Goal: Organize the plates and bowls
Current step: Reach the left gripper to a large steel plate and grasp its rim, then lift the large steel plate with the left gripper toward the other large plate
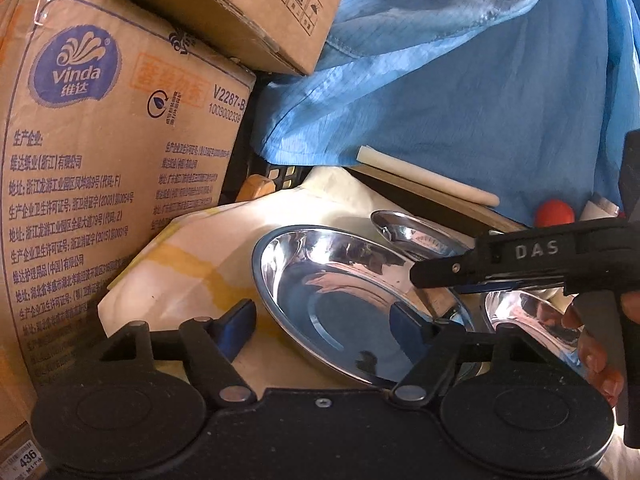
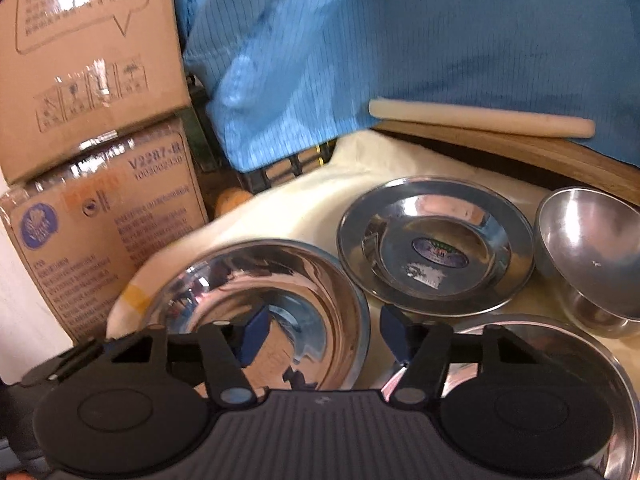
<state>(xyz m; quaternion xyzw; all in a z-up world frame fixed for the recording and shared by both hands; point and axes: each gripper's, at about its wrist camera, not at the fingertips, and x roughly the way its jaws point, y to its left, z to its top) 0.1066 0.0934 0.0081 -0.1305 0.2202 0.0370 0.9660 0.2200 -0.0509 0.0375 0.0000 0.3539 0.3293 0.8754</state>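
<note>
A large shiny steel plate [image 1: 320, 280] lies on a cream cloth [image 1: 200, 256]. My left gripper [image 1: 324, 322] is open and straddles the plate's near left rim, one blue pad outside it and one over the dish. In the right wrist view the same plate [image 2: 272, 284] has its right rim between the open jaws of my right gripper [image 2: 326, 334], and neither pad presses on it. From the left wrist view the right gripper [image 1: 416, 278] reaches in over that rim. Further back are a smaller stickered plate [image 2: 436, 256], a steel bowl [image 2: 588, 248] and another plate [image 2: 560, 360].
Stacked cardboard boxes [image 1: 112, 160] stand close on the left. Blue fabric [image 1: 460, 80] hangs behind, over a pale rolling pin [image 2: 480, 120] on a wooden board [image 2: 540, 152]. A black crate [image 2: 280, 172] sits behind the cloth. A person's hand [image 1: 600, 352] holds the right gripper.
</note>
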